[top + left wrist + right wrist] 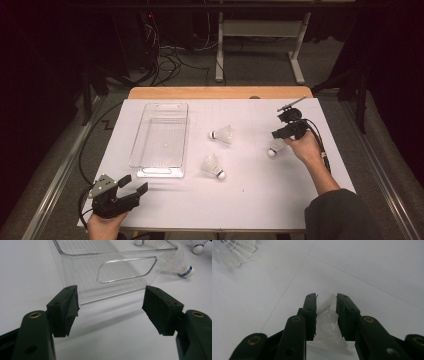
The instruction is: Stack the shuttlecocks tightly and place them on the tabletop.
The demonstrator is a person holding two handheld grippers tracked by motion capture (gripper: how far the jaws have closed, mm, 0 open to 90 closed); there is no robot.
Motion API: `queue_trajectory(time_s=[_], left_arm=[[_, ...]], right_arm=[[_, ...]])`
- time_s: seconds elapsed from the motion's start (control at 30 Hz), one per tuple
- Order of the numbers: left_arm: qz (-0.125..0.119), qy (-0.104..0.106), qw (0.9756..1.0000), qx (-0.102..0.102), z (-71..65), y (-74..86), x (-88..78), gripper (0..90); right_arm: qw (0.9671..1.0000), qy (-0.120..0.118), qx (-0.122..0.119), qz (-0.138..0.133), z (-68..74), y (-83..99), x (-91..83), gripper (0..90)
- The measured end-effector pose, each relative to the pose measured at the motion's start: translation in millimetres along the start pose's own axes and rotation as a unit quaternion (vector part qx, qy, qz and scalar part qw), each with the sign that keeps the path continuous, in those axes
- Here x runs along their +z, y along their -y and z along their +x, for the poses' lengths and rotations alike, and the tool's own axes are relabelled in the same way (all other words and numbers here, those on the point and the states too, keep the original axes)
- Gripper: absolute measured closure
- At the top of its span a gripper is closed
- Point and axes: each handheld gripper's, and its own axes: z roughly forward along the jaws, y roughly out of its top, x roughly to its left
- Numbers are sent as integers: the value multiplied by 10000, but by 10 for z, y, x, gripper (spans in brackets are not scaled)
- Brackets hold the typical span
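Nearby, clear bin (pixel 161 140), two loose shuttlecocks (pixel 221 134)

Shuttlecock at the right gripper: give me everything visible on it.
The shuttlecock lies on its side on the white table, white cork tip toward the person, translucent white skirt pointing up into the right gripper. In the right gripper view the skirt sits between the two black jaws, which stand close on either side; whether the pads press it cannot be told. It looks like thin ribbed plastic. It lies apart from the other two shuttlecocks.
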Motion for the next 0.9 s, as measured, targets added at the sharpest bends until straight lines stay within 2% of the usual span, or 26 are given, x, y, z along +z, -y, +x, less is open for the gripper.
queue_trajectory(time_s=[0.13,0.5,0.7,0.9], left_arm=[[-6,-7,10000,0,-2,0,0,301],[-1,-4,10000,14,-8,-1,0,303],[10,-12,10000,40,-11,-2,1,304],[3,-16,10000,41,-12,-2,0,306]], right_arm=[[10000,-65,-4,55,8,22,-20,759],[9988,-459,-90,124,25,47,-106,876],[9982,-522,-246,133,108,26,-140,891],[9982,-506,-334,1,154,-4,-139,896]])
